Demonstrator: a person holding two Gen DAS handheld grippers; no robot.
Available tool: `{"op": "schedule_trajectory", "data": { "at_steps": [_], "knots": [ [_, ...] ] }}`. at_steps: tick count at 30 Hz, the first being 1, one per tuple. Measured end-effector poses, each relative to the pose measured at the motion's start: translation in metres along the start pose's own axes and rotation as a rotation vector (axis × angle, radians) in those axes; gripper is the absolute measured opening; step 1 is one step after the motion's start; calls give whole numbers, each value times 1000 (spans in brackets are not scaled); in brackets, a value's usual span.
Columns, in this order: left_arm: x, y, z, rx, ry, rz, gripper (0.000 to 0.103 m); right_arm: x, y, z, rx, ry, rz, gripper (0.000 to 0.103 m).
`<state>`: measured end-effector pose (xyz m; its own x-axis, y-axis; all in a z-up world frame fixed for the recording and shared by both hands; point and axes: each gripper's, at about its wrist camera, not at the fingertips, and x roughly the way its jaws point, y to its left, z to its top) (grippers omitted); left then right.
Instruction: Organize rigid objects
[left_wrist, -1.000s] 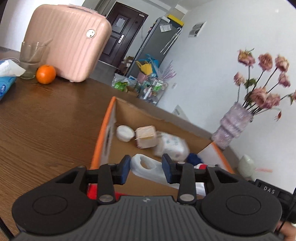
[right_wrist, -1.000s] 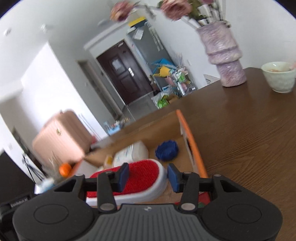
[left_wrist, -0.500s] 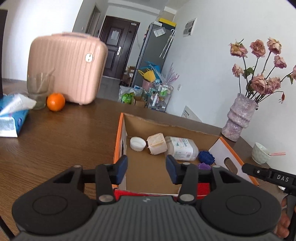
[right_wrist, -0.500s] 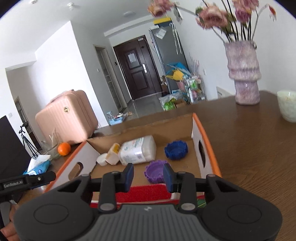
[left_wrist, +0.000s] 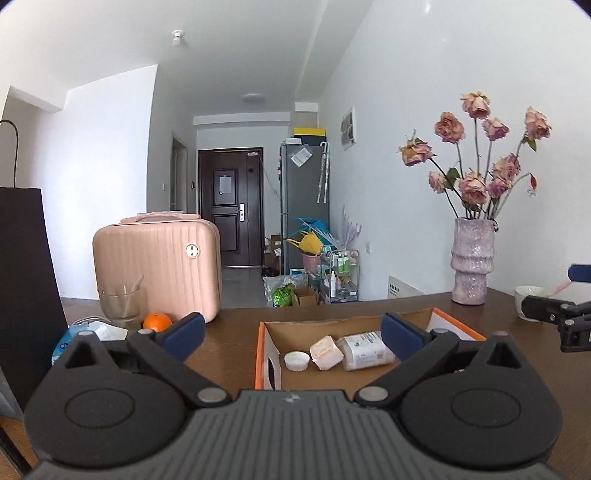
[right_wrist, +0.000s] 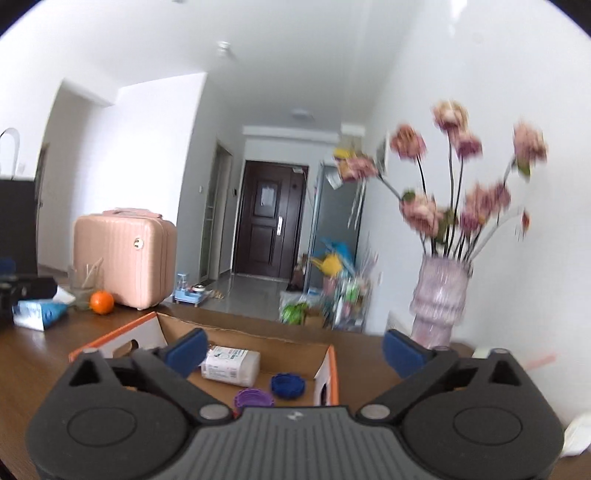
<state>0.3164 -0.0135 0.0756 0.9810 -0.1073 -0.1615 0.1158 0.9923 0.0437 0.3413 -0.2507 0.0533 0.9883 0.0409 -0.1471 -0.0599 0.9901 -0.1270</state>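
A cardboard box with an orange rim (left_wrist: 260, 354) stands on the brown table. It holds a white cap (left_wrist: 296, 360), a beige block (left_wrist: 325, 352) and a lying white bottle (left_wrist: 364, 350). The right wrist view shows the same box (right_wrist: 334, 373) and bottle (right_wrist: 231, 365), plus a blue lid (right_wrist: 287, 384) and a purple lid (right_wrist: 253, 398). My left gripper (left_wrist: 293, 334) hovers before and above the box, its jaws opening wide with nothing between them. My right gripper (right_wrist: 295, 352) is likewise opening and empty, near the box's right end.
On the table's left stand a pink suitcase (left_wrist: 157, 269), a glass (left_wrist: 120, 302), an orange (left_wrist: 157, 321) and a tissue pack (left_wrist: 85, 332). A vase of dried flowers (left_wrist: 472, 273) and a small bowl (left_wrist: 530, 295) sit at the right by the wall.
Both grippers have drawn back and up from the box, rolled to level, and their jaws have spread wide. The red brush seen earlier is out of view.
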Motion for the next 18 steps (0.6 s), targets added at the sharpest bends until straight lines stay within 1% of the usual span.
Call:
{"op": "schedule_trajectory", "data": {
  "at_steps": [4, 7, 13, 16, 18],
  "knots": [
    [-20, -6, -1, 11, -19, -17, 103, -19, -5, 1, 30, 5, 23, 103],
    [-31, -8, 1, 4, -28, -22, 103, -32, -9, 1, 58, 3, 21, 103],
    [-52, -12, 0, 7, -35, -30, 103, -57, -11, 0, 71, 2, 17, 103],
    [-69, -11, -8, -19, 4, -26, 103, -71, -15, -4, 98, 6, 18, 103],
    [-87, -10, -20, -37, 27, -25, 103, -86, -17, -11, 121, 19, 27, 103]
  ]
}}
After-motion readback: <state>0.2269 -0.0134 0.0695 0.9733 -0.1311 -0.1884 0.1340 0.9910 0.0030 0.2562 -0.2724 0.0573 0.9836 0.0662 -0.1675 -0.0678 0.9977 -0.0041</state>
